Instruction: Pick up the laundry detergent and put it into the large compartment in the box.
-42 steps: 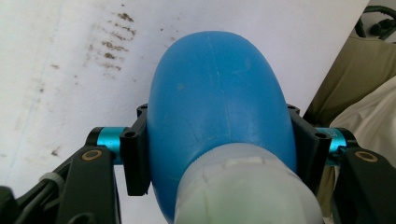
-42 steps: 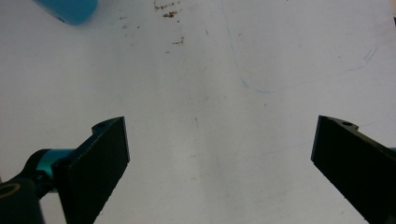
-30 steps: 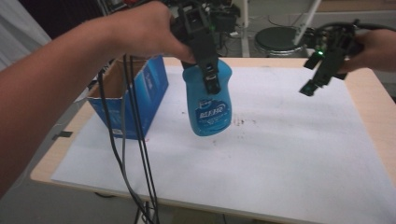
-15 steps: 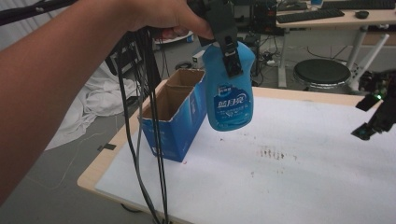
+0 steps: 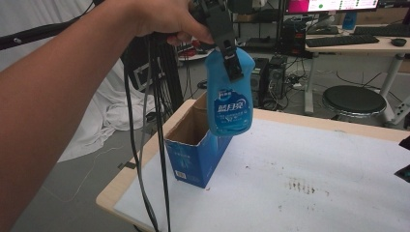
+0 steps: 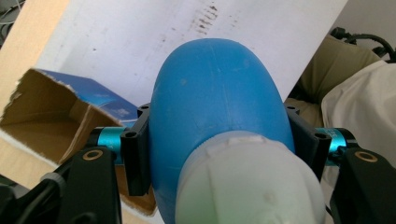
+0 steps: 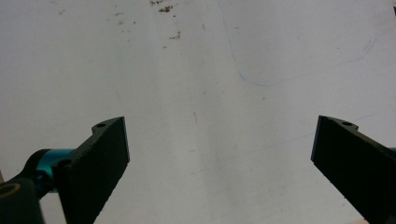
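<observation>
A blue plastic bottle [image 5: 229, 94] with a white label hangs in the air, held near its neck by my left gripper [image 5: 227, 41]. It hovers just above the open top of a blue cardboard box [image 5: 198, 150] at the table's left edge. In the left gripper view both black jaws clamp the blue bottle [image 6: 217, 107], whose white cap faces the camera; the box [image 6: 51, 121] lies below and to the left. My right gripper [image 7: 219, 154] stands wide open above the bare white table top [image 7: 196, 70]. Its dark tip [image 5: 403, 157] pokes in at the right edge of the high view.
The white table top [image 5: 309, 159] has a patch of brown specks [image 5: 302, 186] near its middle. Black cables [image 5: 154, 145] hang from my left hand beside the box. A round stool [image 5: 355, 99] and desks stand behind the table.
The left gripper has carried the bottle left and up, from over the table's middle to above the open box. The right gripper has slid toward the right edge of the view.
</observation>
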`<state>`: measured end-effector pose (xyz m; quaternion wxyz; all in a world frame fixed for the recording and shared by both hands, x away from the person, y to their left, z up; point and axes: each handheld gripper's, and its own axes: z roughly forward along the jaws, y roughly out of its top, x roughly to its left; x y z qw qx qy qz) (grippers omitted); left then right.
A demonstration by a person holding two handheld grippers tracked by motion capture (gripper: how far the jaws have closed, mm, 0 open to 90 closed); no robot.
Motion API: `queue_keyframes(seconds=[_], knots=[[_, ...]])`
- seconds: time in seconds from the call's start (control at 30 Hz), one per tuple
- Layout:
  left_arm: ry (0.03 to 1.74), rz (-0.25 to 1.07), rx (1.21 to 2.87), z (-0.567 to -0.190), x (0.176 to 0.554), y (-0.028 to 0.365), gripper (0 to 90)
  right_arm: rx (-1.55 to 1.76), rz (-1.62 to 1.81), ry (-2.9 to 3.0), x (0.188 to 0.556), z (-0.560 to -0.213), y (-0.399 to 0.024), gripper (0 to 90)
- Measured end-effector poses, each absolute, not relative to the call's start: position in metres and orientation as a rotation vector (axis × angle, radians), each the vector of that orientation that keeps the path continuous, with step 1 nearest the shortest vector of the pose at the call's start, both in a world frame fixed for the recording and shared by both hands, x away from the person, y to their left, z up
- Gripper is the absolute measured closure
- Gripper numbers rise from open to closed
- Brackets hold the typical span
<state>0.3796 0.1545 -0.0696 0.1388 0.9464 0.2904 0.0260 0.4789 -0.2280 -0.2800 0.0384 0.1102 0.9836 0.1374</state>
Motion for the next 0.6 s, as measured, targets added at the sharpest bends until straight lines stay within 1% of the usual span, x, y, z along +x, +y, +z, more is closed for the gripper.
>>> queue_keyframes(seconds=[0.2,0.6], knots=[[0.842,0.086,2.735,-0.069,0.387,0.176,37.0,0.352,0.414,3.015,0.480,-0.280,-0.232,3.3],[0.906,0.136,2.721,-0.073,0.400,0.214,37.2,0.359,0.383,3.027,0.485,-0.287,-0.228,3.3]])
